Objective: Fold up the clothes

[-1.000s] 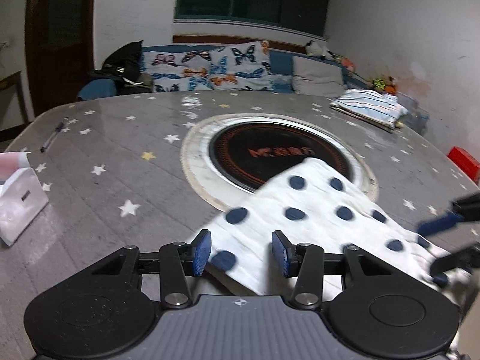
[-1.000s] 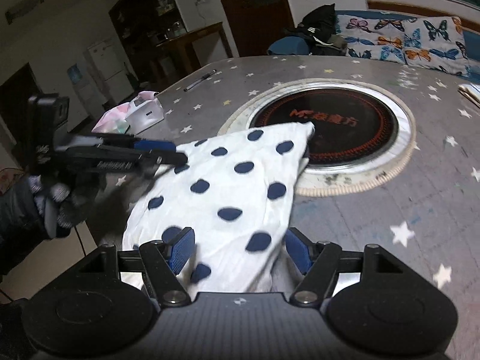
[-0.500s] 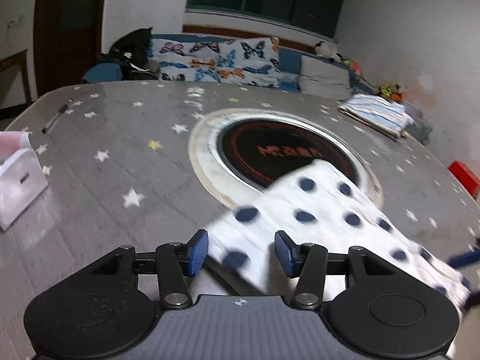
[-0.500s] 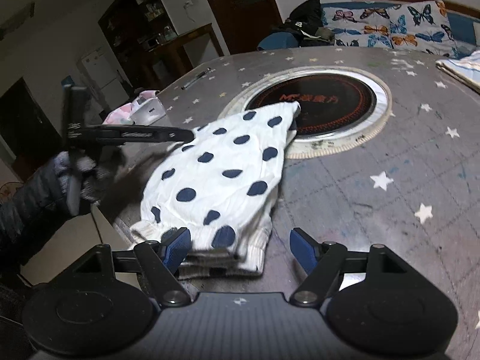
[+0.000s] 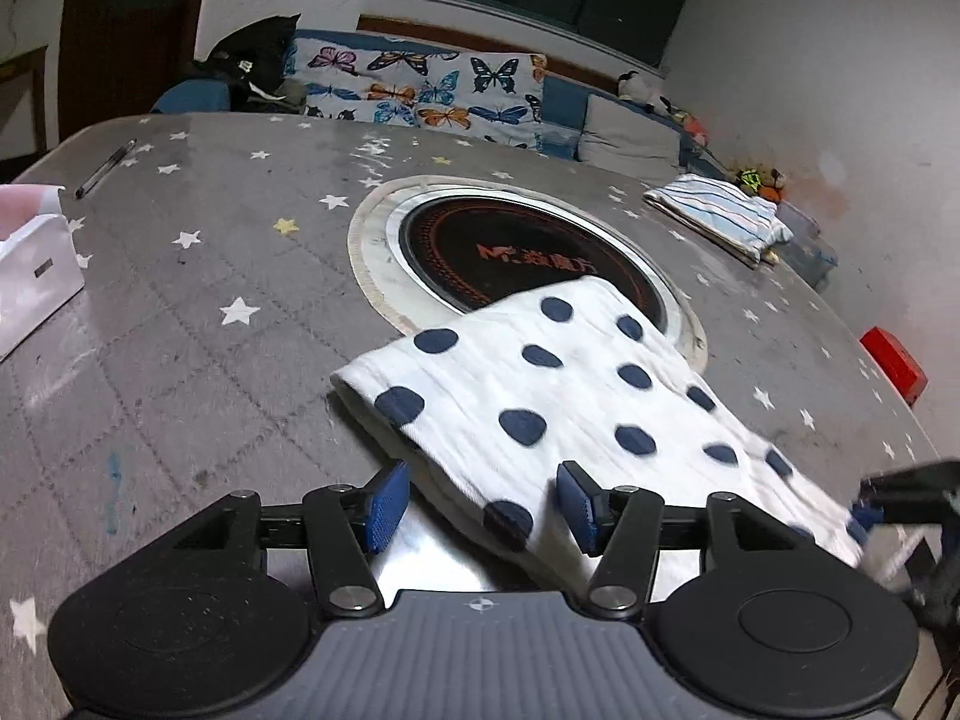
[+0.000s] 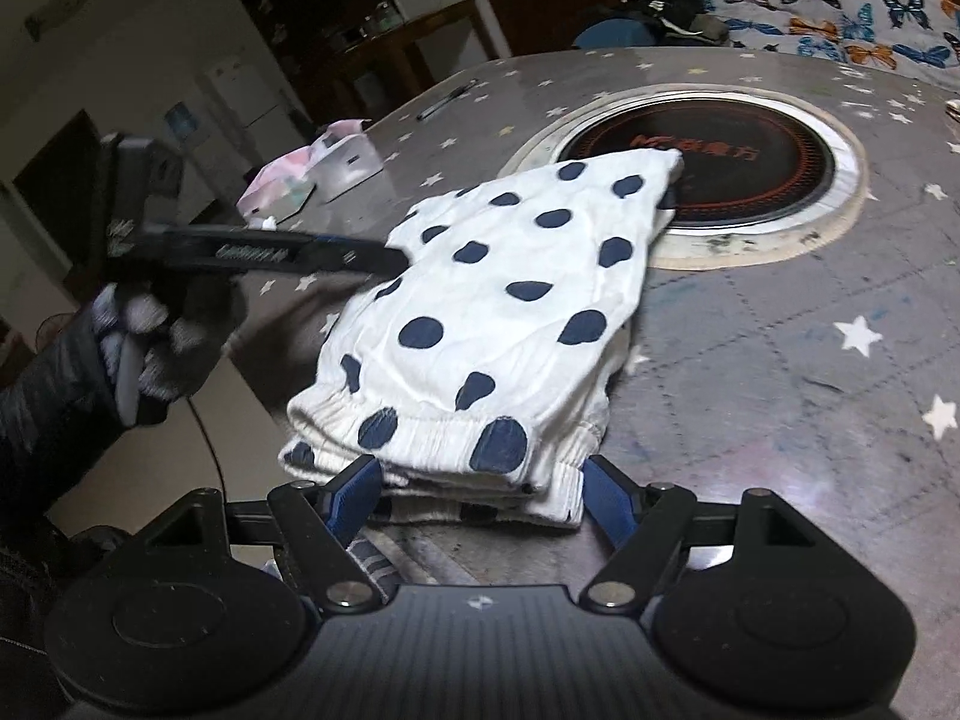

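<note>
Both tongs stand open now. The left gripper (image 5: 483,501) is opening its jaws at this moment, with a corner of the dotted garment (image 5: 540,408) between the blue pads but not pressed by them. The right gripper (image 6: 480,495) has its jaws wide, and they frame the elastic waistband of the same garment (image 6: 510,300) without touching it.

This white cloth with dark blue dots lies folded flat on the grey star-pattern table (image 5: 180,312). Its far end rests over the rim of the round cooktop (image 5: 528,258) set in the middle of the table, and its near end is close to the table edge, in front of the person.

One second ago the cloth was lifted and stretched between the two grippers, and the right pads were closed closer on it. Half a second ago it was already coming down. Now it rests in stacked layers, so I judge that the fold of this piece is complete and both tongs have released it.

Further out, a folded striped cloth (image 5: 720,216) lies at the far right of the table, which looks like a finished piece. A white box (image 5: 36,276) and a pen (image 5: 105,168) are at the left side. The next step is probably to move this folded piece aside.
</note>
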Demonstrator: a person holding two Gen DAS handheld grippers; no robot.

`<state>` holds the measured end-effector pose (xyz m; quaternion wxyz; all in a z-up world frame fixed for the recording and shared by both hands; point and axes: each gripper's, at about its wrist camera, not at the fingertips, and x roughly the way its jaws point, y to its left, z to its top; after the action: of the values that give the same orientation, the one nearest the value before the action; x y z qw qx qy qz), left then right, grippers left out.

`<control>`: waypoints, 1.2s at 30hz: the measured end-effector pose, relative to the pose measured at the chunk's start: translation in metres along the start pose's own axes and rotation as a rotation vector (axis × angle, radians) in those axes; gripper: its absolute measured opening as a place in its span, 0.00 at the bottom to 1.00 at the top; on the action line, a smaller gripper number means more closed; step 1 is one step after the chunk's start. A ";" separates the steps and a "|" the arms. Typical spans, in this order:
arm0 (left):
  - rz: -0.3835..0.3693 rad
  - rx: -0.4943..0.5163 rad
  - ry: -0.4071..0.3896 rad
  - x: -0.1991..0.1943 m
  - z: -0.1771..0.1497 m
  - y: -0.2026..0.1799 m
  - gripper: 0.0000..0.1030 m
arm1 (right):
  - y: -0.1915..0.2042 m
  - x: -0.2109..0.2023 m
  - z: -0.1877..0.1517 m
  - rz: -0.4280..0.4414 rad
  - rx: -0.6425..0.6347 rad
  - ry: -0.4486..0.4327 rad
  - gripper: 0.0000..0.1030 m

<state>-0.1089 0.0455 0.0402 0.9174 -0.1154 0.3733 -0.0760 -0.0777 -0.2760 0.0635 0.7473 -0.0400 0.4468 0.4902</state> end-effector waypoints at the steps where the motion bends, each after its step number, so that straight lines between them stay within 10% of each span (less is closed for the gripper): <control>1: -0.005 -0.002 0.001 0.003 0.003 0.002 0.56 | 0.001 0.001 0.001 0.004 -0.006 0.004 0.74; 15: 0.043 0.090 0.028 0.054 0.065 0.023 0.56 | 0.032 0.045 0.025 0.131 -0.148 0.080 0.76; 36: 0.242 -0.130 -0.158 -0.064 0.014 0.061 0.64 | 0.094 0.115 0.077 0.203 -0.423 0.055 0.75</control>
<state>-0.1416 0.1206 0.0760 0.9370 -0.1342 0.3150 0.0689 -0.0877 -0.1090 0.0644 0.6568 -0.1638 0.3560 0.6442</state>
